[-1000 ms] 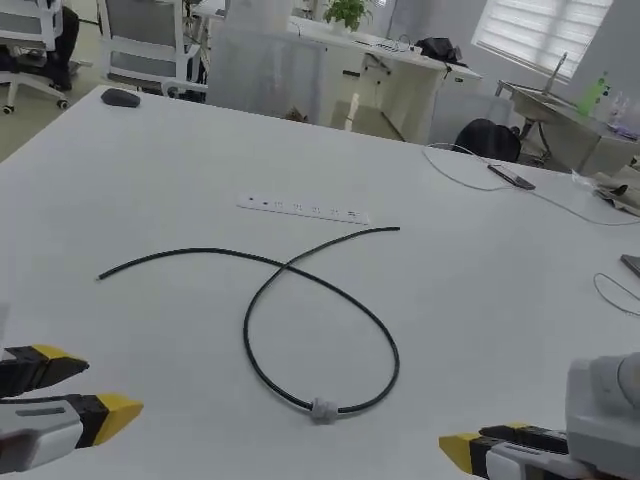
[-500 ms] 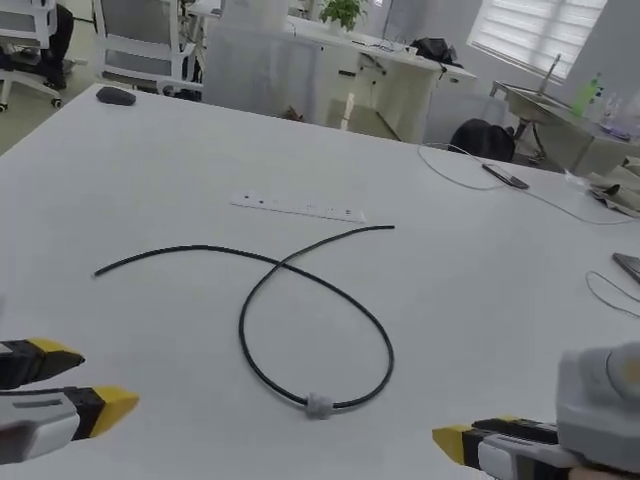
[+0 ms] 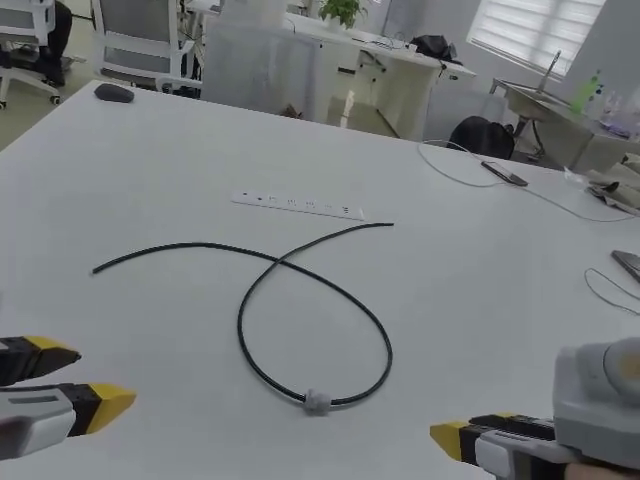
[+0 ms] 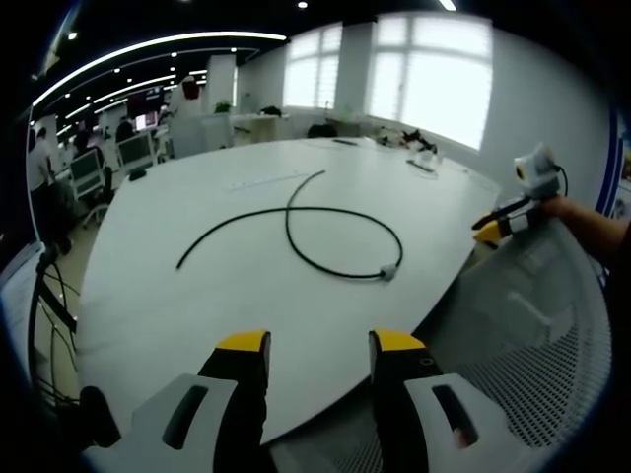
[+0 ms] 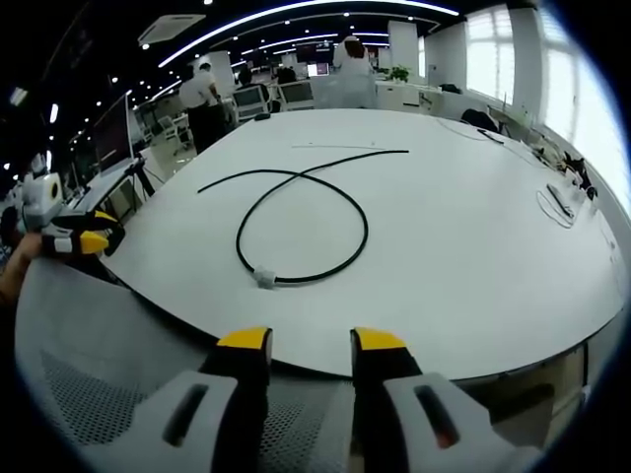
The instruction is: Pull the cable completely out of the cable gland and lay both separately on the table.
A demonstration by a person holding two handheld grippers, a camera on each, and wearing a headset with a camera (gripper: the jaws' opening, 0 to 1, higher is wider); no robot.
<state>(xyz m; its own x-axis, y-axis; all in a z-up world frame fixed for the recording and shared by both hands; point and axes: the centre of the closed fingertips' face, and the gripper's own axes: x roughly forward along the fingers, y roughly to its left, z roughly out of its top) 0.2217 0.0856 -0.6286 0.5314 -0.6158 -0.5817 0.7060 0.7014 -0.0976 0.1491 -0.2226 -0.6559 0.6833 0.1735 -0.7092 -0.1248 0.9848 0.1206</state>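
Table [image 3: 480, 280]: white, wide, in an open office.

Cable [image 3: 279, 263]: black and thin, lying flat on the middle of the table. It forms one loop that crosses itself, with one end trailing toward the left edge and the other toward the far right.

Cable gland [image 3: 317, 402]: small and grey, threaded on the cable at the part of the loop closest to the near edge. Nothing touches it.

Left gripper [image 4: 320, 345]: at the near edge, left of the loop and well apart from it. Its yellow-tipped fingers [image 4: 244, 345] stand parted with a clear gap and hold nothing.

Right gripper [image 5: 311, 340]: at the near edge, right of the gland and apart from it. Its fingers [image 5: 378, 342] are parted and hold nothing.

Power strip [image 3: 297, 206]: white and flat, just beyond the cable toward the far edge.

Mouse [image 3: 113, 93]: dark, near the far left corner.

Phone [image 3: 503, 174]: dark, toward the far right edge.
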